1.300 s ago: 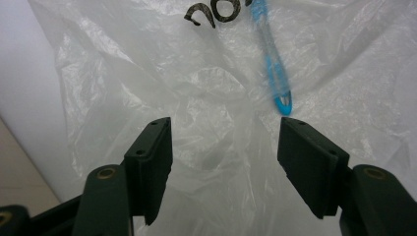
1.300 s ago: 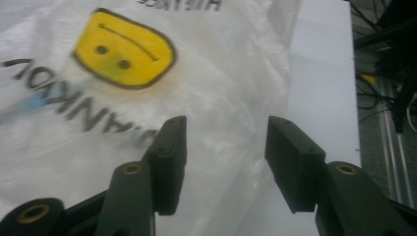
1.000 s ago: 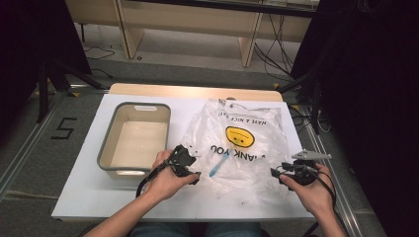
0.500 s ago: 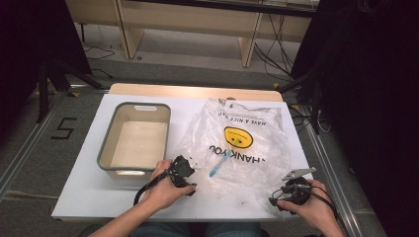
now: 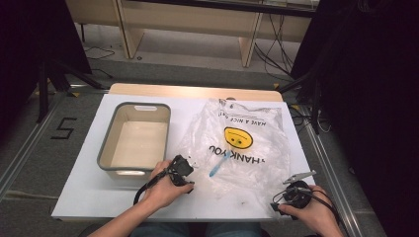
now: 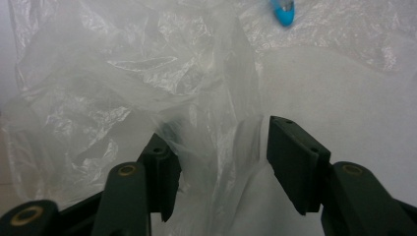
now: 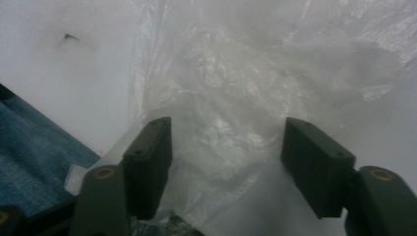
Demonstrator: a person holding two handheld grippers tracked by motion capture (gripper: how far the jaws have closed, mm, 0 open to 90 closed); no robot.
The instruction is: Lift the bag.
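A clear plastic bag (image 5: 247, 143) with a yellow smiley face and black lettering lies flat on the white table (image 5: 89, 197). A slim blue item (image 5: 217, 165) lies inside it; its tip (image 6: 283, 9) is visible in the left gripper view. My left gripper (image 5: 184, 170) is at the bag's near left edge. Its jaws (image 6: 221, 142) have just been closing, with a raised fold of the bag (image 6: 216, 128) between them and still a gap. My right gripper (image 5: 289, 195) is at the bag's near right corner. Its jaws (image 7: 226, 125) have also just been closing and stand apart around crumpled film (image 7: 231, 113).
A grey-rimmed rectangular bin (image 5: 106, 148) with a pale inside stands on the left of the table, just beyond my left hand. In the right gripper view the table's near edge (image 7: 98, 152) runs close by, with blue cloth (image 7: 29, 162) below it.
My right hand has come down and back towards the near table edge, to the bag's corner. My left hand has stayed at the bag's left edge.
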